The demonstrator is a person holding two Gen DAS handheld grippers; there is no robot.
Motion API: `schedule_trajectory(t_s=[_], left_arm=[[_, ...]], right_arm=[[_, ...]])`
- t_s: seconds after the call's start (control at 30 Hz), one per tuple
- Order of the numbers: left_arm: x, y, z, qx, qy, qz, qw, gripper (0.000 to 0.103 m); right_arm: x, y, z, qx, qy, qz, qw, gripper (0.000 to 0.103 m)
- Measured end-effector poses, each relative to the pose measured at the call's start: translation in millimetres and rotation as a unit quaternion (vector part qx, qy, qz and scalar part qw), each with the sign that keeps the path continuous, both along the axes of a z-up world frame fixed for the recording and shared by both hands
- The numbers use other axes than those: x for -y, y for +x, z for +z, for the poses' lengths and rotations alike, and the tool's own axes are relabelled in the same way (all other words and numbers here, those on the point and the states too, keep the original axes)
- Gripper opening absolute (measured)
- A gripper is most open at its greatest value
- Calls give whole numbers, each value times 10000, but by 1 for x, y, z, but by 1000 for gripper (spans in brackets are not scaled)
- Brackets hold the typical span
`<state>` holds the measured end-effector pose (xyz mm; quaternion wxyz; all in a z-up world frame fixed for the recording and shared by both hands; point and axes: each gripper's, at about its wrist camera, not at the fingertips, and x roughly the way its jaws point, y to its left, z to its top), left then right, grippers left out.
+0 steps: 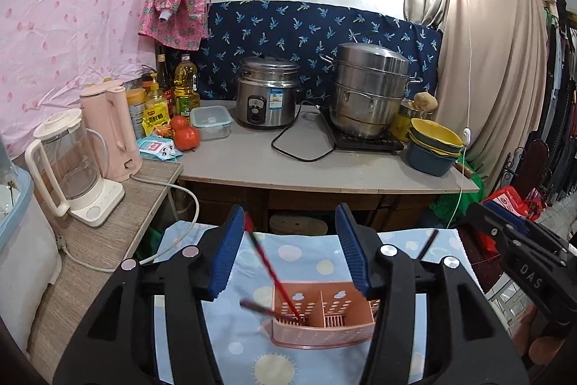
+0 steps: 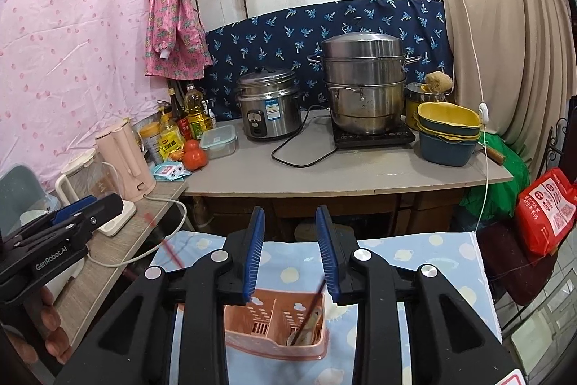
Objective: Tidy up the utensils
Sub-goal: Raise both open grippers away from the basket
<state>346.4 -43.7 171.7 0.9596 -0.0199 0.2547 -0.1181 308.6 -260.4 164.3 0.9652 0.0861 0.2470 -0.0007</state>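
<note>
Left wrist view: one pink holder (image 1: 324,320) with two compartments sits near on the dotted cloth (image 1: 306,258). The left gripper (image 1: 288,248) is spread wide, pads clear of the red chopstick (image 1: 274,262), which leans with its tip in the holder's left compartment; a second, blurred stick (image 1: 256,307) lies at the holder's left edge. Right wrist view: the right gripper (image 2: 290,255) is parted, released, with one dark chopstick (image 2: 310,313) standing in the right compartment beside a spoon (image 2: 299,336). Farther off, the counter (image 2: 360,175) holds one rice cooker (image 2: 268,107), one steamer (image 2: 364,82), two tomatoes (image 2: 194,156) and stacked bowls (image 2: 447,132).
</note>
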Motion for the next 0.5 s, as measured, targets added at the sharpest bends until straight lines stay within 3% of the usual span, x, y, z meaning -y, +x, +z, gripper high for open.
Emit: schedule_trajectory(t_s=[0.27, 0.5], left_arm=[[-18, -35, -8, -101, -13, 18, 9999, 50], [-30, -90, -42, -404, 138, 56, 9991, 50]], right_arm=[[5, -42, -4, -71, 61, -18, 10000, 29], [0, -105, -37, -437, -34, 25, 9990, 29]])
